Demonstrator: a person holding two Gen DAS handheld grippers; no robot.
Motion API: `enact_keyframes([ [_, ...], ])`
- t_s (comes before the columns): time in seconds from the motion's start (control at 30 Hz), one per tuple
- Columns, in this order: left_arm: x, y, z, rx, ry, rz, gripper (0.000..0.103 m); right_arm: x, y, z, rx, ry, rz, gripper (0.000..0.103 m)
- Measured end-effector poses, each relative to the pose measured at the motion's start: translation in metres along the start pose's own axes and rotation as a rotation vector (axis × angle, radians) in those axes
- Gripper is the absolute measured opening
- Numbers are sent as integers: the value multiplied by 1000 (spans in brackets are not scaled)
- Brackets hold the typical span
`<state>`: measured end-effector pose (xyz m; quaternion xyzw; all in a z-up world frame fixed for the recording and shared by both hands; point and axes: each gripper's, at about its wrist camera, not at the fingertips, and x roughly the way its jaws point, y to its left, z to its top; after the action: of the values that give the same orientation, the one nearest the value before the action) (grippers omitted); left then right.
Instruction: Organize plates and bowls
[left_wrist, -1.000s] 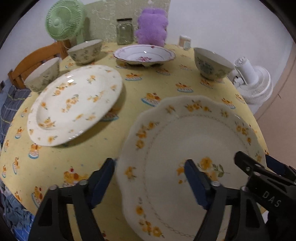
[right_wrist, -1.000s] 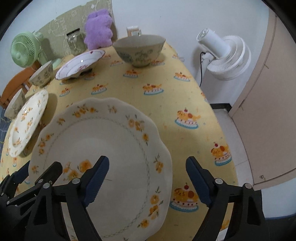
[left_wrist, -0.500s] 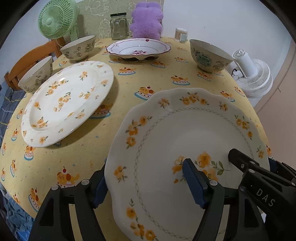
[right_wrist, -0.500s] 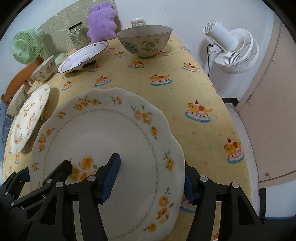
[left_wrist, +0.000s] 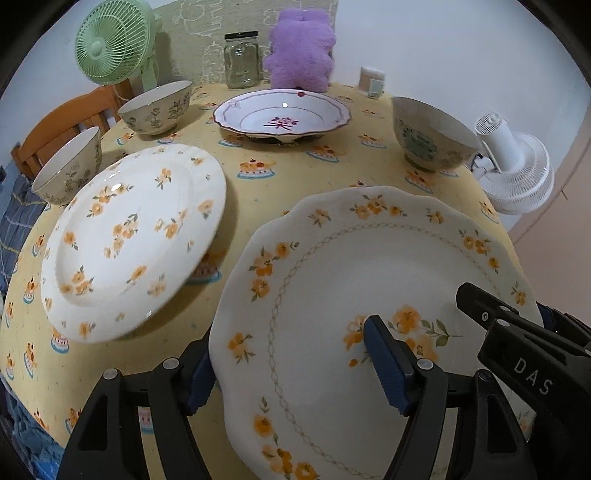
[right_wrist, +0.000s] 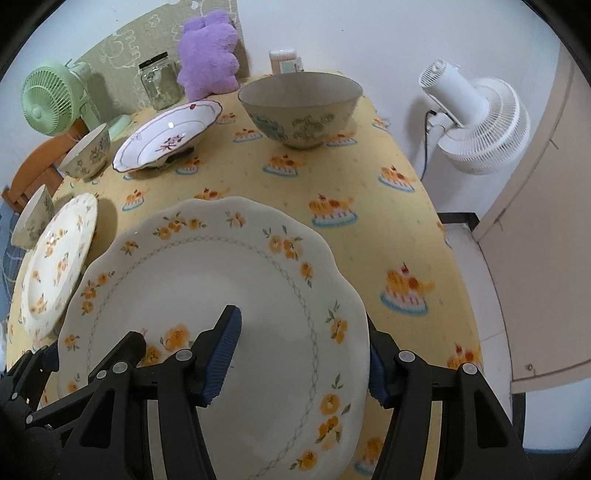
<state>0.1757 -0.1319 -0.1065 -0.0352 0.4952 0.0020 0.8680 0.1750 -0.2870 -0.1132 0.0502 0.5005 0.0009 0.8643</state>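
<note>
The large white scalloped plate with orange flowers (left_wrist: 369, 288) sits at the near right of the yellow cake-print tabletop (left_wrist: 258, 177), and both tools have it. The left gripper (left_wrist: 291, 363) has its jaws clamped on the plate's near left rim, one blue pad on the face and the other under the edge. The right gripper (right_wrist: 299, 350) is clamped the same way on the near right rim. Two grips on opposite sides probably keep so wide and heavy a plate level. To the left lies a round white plate with orange sprigs (left_wrist: 129, 240), a likely place to stack it. Farther off stand a purple-trimmed deep dish (left_wrist: 282, 118) and three floral bowls (left_wrist: 428, 136) (left_wrist: 157, 107) (left_wrist: 68, 166), well apart.
</note>
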Motion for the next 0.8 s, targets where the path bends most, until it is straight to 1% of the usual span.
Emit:
enact_keyframes([
  [0.2, 12, 0, 14, -39, 0, 30, 74, 17, 4, 22, -27, -1, 22, 64],
  [0.43, 21, -1, 24, -51, -6, 60, 74, 31, 4, 35, -40, 8, 41, 64],
  [0.57, 24, 0, 26, -58, -1, 75, 74, 35, 5, 37, -30, 18, 56, 64],
  [0.67, 27, 2, 26, -73, 24, 82, 75, 39, 5, 35, -34, 36, 62, 64],
  [0.8, 27, 3, 29, -85, 47, 96, 75, 39, 6, 33, -49, 36, 61, 64],
])
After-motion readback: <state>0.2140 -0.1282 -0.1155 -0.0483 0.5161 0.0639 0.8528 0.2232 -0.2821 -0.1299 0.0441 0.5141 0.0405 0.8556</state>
